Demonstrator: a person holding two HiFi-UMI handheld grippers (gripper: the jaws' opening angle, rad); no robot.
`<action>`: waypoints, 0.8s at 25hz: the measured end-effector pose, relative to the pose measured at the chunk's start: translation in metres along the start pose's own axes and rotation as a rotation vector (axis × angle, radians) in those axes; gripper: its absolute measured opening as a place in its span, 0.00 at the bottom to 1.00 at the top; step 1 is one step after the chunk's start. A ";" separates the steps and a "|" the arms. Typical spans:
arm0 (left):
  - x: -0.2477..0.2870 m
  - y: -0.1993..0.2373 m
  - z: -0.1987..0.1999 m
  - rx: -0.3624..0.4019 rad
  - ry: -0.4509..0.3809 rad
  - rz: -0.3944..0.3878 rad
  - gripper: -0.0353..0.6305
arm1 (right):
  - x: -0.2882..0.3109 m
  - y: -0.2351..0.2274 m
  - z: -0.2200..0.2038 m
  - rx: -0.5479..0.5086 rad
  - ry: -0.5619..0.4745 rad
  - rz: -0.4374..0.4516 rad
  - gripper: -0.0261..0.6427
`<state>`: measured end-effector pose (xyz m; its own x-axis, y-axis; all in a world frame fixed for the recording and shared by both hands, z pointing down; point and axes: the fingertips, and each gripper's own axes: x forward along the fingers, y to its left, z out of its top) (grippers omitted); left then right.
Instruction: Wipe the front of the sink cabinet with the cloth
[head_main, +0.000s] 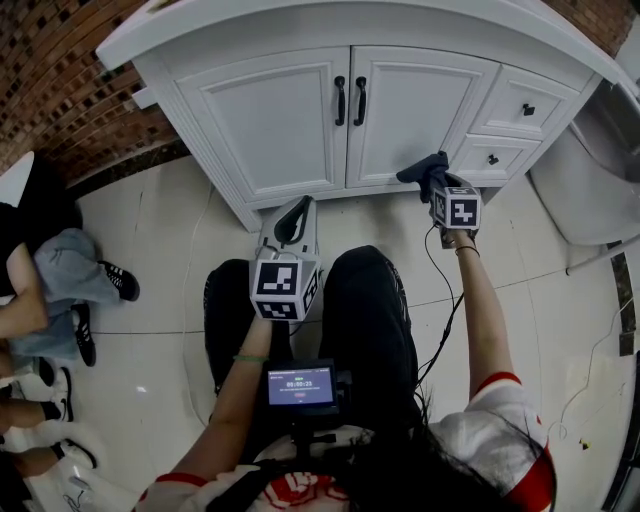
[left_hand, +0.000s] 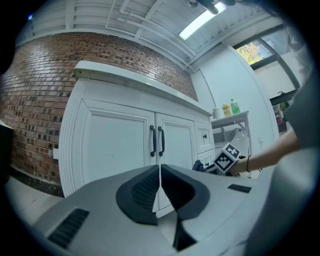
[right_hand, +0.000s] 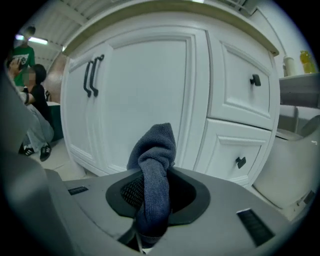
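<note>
Small screen (head_main: 300, 385) at the person's chest sits nearest. Beyond it the left tongs (head_main: 293, 222) are closed on nothing, short of the sink cabinet (head_main: 270, 120). Right tongs (head_main: 425, 172) clamp the blue cloth (right_hand: 155, 170) near the right door (head_main: 415, 110)'s lower edge; contact is unclear. Wiping seems barely begun: next, press the cloth flat and sweep across the panels.

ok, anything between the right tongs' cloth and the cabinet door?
Nothing. In the right gripper view the cloth faces the cabinet door unobstructed; contact unclear.
</note>
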<state>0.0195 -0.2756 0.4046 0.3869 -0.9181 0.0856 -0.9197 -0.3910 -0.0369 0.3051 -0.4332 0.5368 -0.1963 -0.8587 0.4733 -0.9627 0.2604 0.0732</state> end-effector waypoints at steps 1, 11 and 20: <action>-0.003 -0.001 0.004 -0.001 -0.008 0.000 0.12 | -0.013 0.005 0.012 0.012 -0.039 0.004 0.20; -0.057 0.001 0.051 -0.024 -0.114 0.038 0.12 | -0.168 0.124 0.130 0.123 -0.468 0.160 0.20; -0.117 0.010 0.068 -0.060 -0.176 0.069 0.12 | -0.250 0.242 0.153 0.115 -0.574 0.259 0.20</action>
<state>-0.0306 -0.1766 0.3267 0.3242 -0.9416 -0.0905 -0.9446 -0.3274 0.0232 0.0931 -0.2230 0.3019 -0.4634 -0.8820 -0.0853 -0.8780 0.4700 -0.0902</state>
